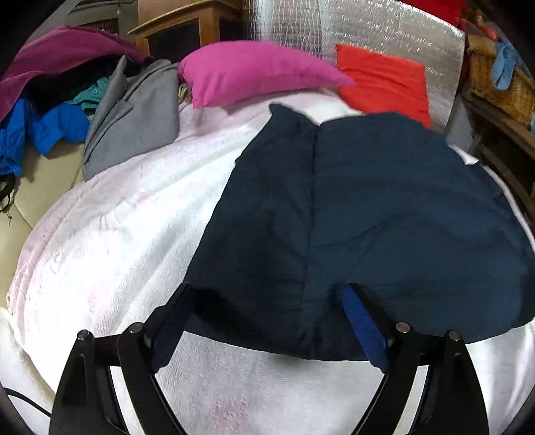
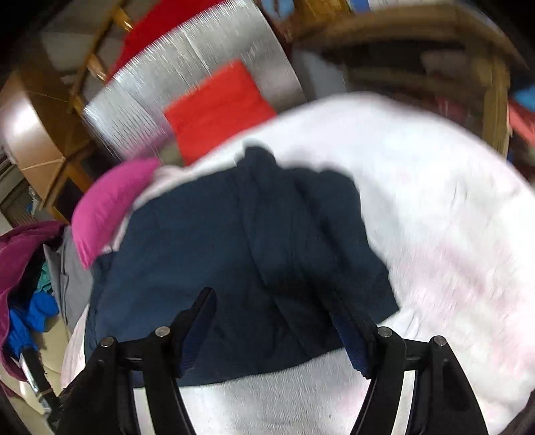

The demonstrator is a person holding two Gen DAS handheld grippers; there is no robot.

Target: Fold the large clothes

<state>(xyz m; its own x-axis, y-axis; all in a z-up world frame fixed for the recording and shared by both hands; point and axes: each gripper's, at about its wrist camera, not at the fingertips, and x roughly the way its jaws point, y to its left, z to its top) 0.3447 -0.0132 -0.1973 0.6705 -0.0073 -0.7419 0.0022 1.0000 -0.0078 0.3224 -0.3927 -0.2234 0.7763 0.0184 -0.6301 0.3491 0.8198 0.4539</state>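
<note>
Navy cloth, a large dark garment (image 1: 351,207), lies spread flat on a white towel (image 1: 127,241) that covers the bed. A seam runs down its middle, and its near hem curves just ahead of both grippers. In the left wrist view the left gripper (image 1: 269,294) hangs over that near hem with its jaws spread wide; the blue pads (image 1: 362,321) stand apart on either side of the seam and press on nothing, so the garment lies released. In the right wrist view, which is blurred, the right gripper (image 2: 272,308) also stands with its jaws apart above the near edge of the garment (image 2: 207,241); the cloth lies under them, not pinched. Here the right part of the garment looks bunched and folded over on itself.

Beyond the garment a pink cushion (image 1: 254,70) and a red cushion (image 1: 384,80) rest at the far edge of the towel, in front of a silver foil sheet (image 1: 367,30). To the left lies a heap of other clothes (image 1: 83,100): grey, blue, teal and maroon. A wicker basket (image 1: 501,83) sits at the right.
</note>
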